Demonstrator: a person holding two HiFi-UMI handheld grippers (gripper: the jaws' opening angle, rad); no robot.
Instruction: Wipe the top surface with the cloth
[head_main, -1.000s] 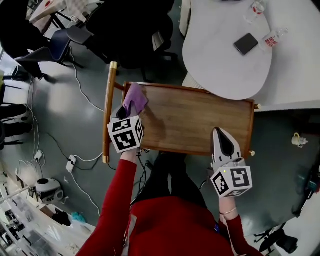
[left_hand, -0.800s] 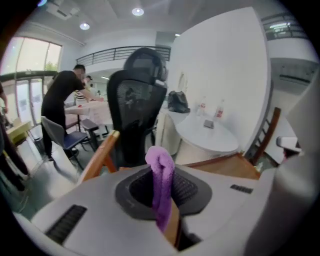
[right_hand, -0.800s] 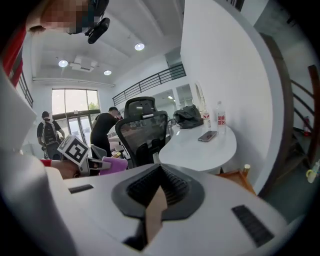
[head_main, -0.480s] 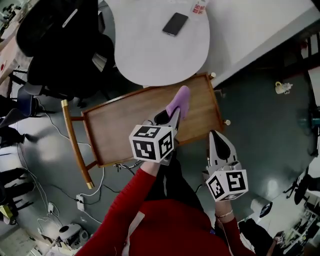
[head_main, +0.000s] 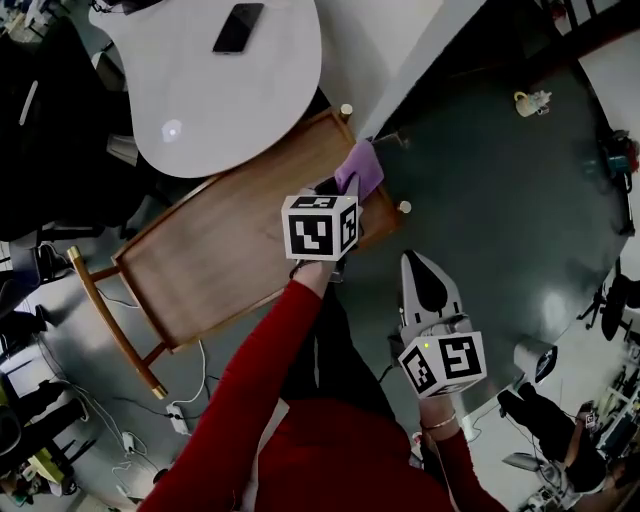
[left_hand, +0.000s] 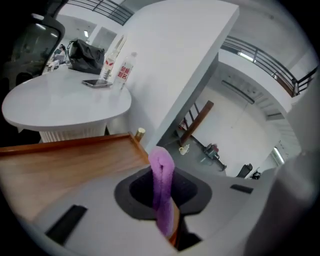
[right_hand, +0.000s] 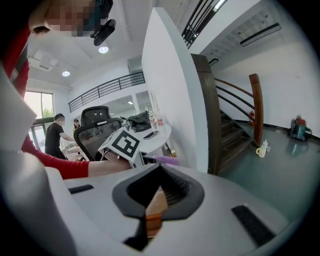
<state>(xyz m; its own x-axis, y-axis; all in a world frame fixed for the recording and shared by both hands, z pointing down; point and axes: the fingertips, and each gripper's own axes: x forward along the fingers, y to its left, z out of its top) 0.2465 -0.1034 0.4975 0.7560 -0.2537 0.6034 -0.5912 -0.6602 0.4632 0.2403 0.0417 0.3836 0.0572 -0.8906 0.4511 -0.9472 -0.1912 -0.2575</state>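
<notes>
**Head view: cloth at the top's right-hand end**

Right gripper (head_main: 419, 262) hangs beside the cart, jaws together on nothing. Left gripper (head_main: 340, 190) pinches the purple cloth (head_main: 362, 168) at the wooden top's (head_main: 200, 265) end corner. The wood shows no wiped trace, so progress is unclear.

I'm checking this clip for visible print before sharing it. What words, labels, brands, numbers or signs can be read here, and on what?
No text can be read anywhere.
Two bottles on the white table: red labels, print too small and blurred to read.
Marker cubes: black-and-white square patterns only, no words.
Phone: dark face, nothing legible.
</notes>
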